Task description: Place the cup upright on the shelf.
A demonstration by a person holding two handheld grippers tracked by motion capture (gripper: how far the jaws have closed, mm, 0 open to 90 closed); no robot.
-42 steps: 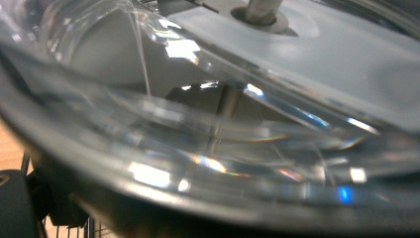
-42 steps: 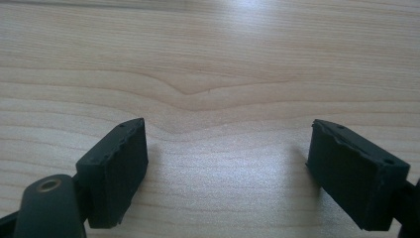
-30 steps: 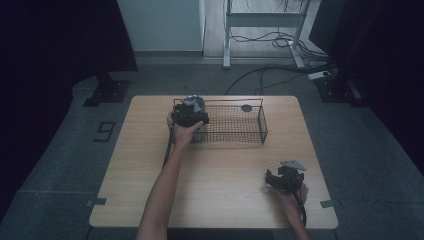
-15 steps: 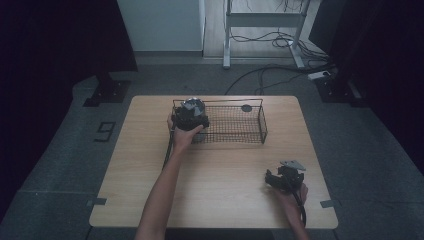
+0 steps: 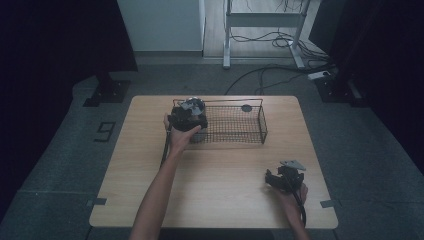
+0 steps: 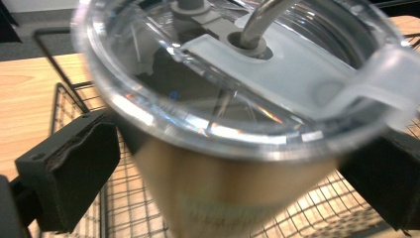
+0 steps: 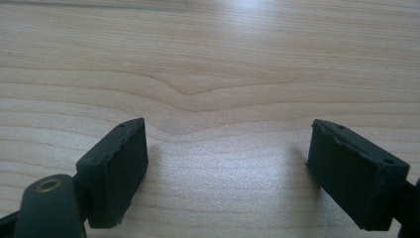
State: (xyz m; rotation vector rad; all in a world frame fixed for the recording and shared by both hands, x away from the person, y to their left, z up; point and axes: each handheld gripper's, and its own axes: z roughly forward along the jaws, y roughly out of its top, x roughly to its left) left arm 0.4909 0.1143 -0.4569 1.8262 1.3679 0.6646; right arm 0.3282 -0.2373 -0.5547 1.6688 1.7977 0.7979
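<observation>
Nothing much has moved since a sec ago: my left gripper [image 5: 186, 119] still sits at the left end of the wire basket [image 5: 235, 122], and my right gripper [image 5: 283, 178] still rests low on the tabletop [image 5: 150, 165] near the front right corner.

Largest first. Tabletop is light wood, w/ the black wire basket standing toward its far edge, roughly centre. A small dark round thing [image 5: 246, 108] sits at the basket's far rim; can't tell from the high view whether it's inside or just behind.

Next, the tumbler [image 6: 223, 163]: a metal-looking cup w/ a clear lid [image 6: 237, 74] and a straw [image 6: 260, 22] coming up through the lid's slider. In the left gripper view it stands between the two black jaws, over the basket mesh, tilted toward the camera. Left jaw pad looks pressed to the cup's side; the right one is partly hidden behind the lid rim, so I'd say the left gripper is clamped on the tumbler, though the contact on that side is prob. there rather than plainly seen. From the high view the tumbler [image 5: 193, 105] is at the basket's left end, held by my left hand [image 5: 179, 136].

Right gripper [image 7: 228, 163]: jaws spread wide apart, nothing between them, bare wood grain below.
</observation>
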